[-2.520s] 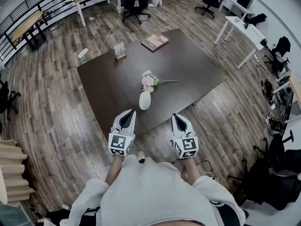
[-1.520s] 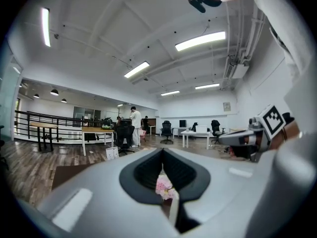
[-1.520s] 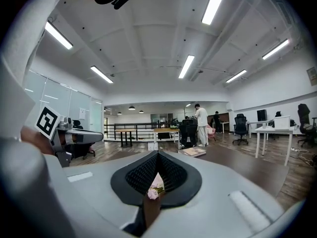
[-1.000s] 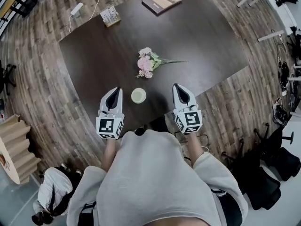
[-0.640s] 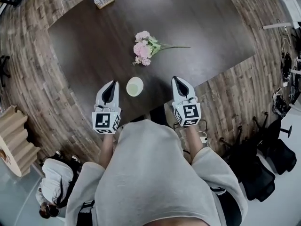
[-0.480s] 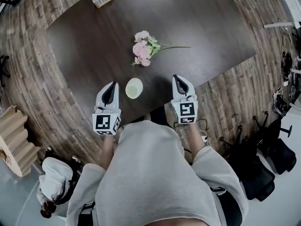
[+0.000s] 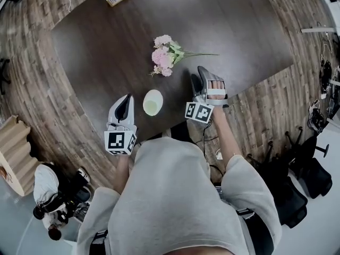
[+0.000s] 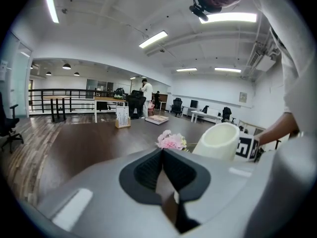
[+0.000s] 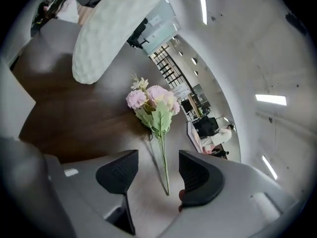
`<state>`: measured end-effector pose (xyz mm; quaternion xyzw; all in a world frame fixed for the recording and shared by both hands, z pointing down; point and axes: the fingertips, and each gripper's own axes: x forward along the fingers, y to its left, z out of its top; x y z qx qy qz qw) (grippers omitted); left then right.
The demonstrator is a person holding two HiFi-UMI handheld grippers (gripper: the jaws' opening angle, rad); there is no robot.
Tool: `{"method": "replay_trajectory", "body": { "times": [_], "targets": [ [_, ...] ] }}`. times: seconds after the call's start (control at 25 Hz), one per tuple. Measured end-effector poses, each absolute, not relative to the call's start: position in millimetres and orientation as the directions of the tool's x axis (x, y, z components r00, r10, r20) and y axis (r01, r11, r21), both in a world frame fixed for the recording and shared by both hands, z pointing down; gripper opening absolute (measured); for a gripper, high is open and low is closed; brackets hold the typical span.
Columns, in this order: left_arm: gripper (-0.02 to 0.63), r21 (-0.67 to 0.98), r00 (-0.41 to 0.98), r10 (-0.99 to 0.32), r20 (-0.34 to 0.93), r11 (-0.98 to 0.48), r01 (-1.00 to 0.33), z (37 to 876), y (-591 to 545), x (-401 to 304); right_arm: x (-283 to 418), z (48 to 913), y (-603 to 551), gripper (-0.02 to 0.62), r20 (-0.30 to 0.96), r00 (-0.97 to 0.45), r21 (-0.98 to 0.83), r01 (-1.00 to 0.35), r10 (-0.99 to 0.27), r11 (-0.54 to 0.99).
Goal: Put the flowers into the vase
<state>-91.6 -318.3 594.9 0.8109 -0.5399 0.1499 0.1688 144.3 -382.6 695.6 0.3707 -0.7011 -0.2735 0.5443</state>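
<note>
Right of centre, the right gripper (image 7: 199, 74) is lowered, jaws just opened around the ungripped stem of the flowers (image 7: 169, 54) for pickup; the left gripper (image 7: 126, 99) is shut.

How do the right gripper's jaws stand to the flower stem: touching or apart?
Apart. In the right gripper view the right gripper, whose jaws have just been opening, straddles the flower stem with a gap showing on both sides.
</note>
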Motion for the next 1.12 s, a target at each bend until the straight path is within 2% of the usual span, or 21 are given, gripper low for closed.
{"method": "replay_trajectory", "body": {
  "times": [0.16,0.52,0.76,0.92,1.12],
  "targets": [
    [0.011,0.114,0.37,-0.823,0.431,-0.357,-0.927,598.8,-318.9,-92.5,138.2,709.2,-394.9,0.272,0.559,-0.133,0.801,-0.172,-0.819,0.574],
    [0.011,0.112,0.345,-0.825,0.447,-0.331,-0.937,601.4,-316.0,-100.6,133.2,733.1,-438.8,0.224,0.543,-0.117,0.822,-0.13,-0.831,0.555],
    [0.011,0.107,0.329,-0.826,0.457,-0.316,-0.943,601.4,-311.7,-105.4,130.7,739.9,-464.7,0.14,0.501,-0.101,0.851,-0.122,-0.86,0.51],
    [0.011,0.102,0.318,-0.831,0.457,-0.305,-0.947,600.1,-308.2,-111.5,128.9,742.5,-467.8,0.044,0.483,-0.089,0.864,-0.111,-0.871,0.491],
    [0.011,0.101,0.317,-0.833,0.453,-0.305,-0.947,598.3,-310.0,-110.9,131.0,737.4,-468.5,0.023,0.459,-0.092,0.878,-0.107,-0.883,0.467]
  ]
}}
